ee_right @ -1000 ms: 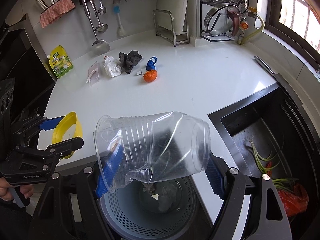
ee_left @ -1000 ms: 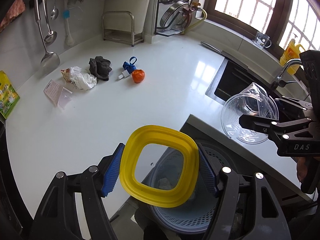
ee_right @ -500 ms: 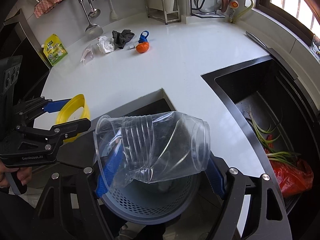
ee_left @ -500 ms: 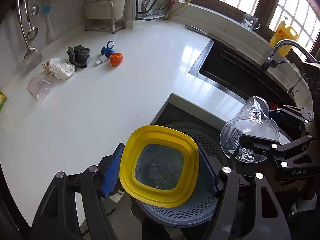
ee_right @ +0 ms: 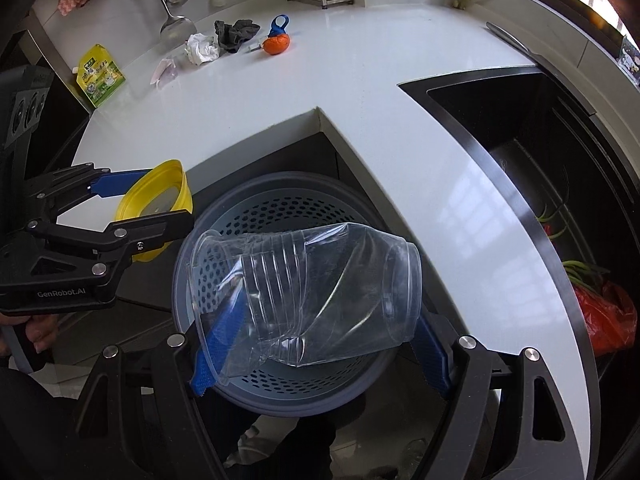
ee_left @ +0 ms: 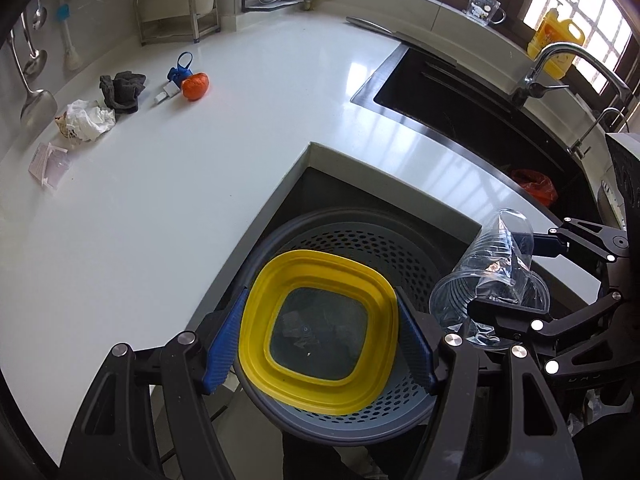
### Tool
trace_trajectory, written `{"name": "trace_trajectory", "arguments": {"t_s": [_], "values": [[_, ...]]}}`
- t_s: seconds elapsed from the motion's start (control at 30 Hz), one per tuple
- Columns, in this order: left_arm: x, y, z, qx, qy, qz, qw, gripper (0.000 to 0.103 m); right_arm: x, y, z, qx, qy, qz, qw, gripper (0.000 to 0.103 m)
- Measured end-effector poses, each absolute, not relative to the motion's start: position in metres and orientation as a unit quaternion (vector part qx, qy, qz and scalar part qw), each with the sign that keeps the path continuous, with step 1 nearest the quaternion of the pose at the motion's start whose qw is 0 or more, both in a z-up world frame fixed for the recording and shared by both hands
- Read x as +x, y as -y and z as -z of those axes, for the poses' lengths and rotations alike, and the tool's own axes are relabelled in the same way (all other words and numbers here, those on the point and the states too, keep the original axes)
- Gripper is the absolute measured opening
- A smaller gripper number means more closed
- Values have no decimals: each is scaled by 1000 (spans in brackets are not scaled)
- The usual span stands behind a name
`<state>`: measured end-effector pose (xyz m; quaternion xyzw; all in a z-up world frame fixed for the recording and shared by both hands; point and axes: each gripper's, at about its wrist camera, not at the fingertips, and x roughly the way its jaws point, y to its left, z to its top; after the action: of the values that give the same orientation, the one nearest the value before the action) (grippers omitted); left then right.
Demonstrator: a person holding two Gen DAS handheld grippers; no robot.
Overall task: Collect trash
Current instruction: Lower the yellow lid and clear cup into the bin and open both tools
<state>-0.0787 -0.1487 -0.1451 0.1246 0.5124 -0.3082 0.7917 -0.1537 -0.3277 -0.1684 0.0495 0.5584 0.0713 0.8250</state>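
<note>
A white countertop (ee_left: 168,208) was seen wrapping around a notch in which a grey perforated bin (ee_left: 360,240) stood below counter level. To the right a dark sink (ee_left: 460,92) was set into the counter, with a red bag (ee_right: 604,316) and green stalks lying in it.

Over the bin, the left gripper (ee_left: 320,336) was held pointing steeply down, its blue pads spread moderately wide and pressed against opposite edges of a yellow square lid (ee_left: 320,272) with a clear centre, through which the bin's contents were dimly seen. The right gripper (ee_right: 320,344) was held just beside it, also above the bin, its fingers spread wide and closed on a crumpled clear plastic container (ee_right: 304,292) lying sideways between the pads. A hand (ee_right: 36,328) was seen on the left gripper's handle in the right wrist view.

At the far side of the counter, well apart from the bin, further items were left lying close together: a crumpled white paper (ee_left: 88,120), a dark cloth (ee_left: 122,90), an orange wrapper ball (ee_left: 196,86), a blue clip (ee_left: 180,70) and a clear packet (ee_left: 48,164). A green pouch (ee_right: 100,74) was seen leaning at the counter's left edge.
</note>
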Motion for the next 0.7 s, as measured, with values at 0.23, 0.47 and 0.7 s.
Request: {"name": "trace_trajectory", "arguments": {"t_s": [0.23,0.47,0.7], "values": [[-82,152,168,131,-533,314,774,68,-161,322,193,46,-585,-74,806,75],[-78,155,193,139,-553,316,759,68,-157,309,216,37,-607,-83,789,75],[-73,160,216,150,-567,319,744,68,-147,296,241,22,-626,-90,774,75]]}}
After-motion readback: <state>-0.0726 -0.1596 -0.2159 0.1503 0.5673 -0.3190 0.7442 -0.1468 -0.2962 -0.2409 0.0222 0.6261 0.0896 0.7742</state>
